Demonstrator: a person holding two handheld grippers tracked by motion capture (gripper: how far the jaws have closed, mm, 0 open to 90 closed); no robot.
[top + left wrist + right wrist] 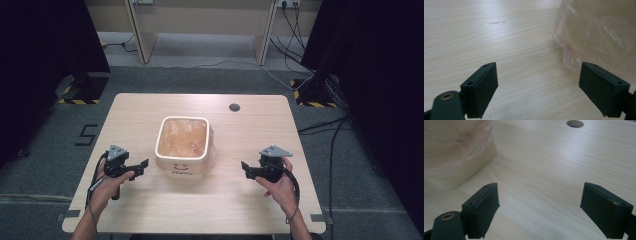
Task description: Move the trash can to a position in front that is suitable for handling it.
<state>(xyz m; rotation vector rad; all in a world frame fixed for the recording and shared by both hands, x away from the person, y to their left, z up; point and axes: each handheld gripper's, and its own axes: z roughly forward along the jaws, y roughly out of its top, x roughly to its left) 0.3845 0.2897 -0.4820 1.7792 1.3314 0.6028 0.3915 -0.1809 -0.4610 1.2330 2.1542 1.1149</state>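
1. Cream square bin [181, 150], lined with a clear plastic bag [182, 137], stands mid-counter [240, 200], a little nearer the front edge than the back.
2. Left tool [142, 165] hovers just left of the bin, jaws wide apart, nothing between them; in the left gripper view the bag [599, 35] bulges close by its far jaw.
3. Right tool [245, 167] sits right of the bin, apart from it, jaws spread wide, holding nothing.
4. Round cable hole [234, 107] near the back edge, right of centre.
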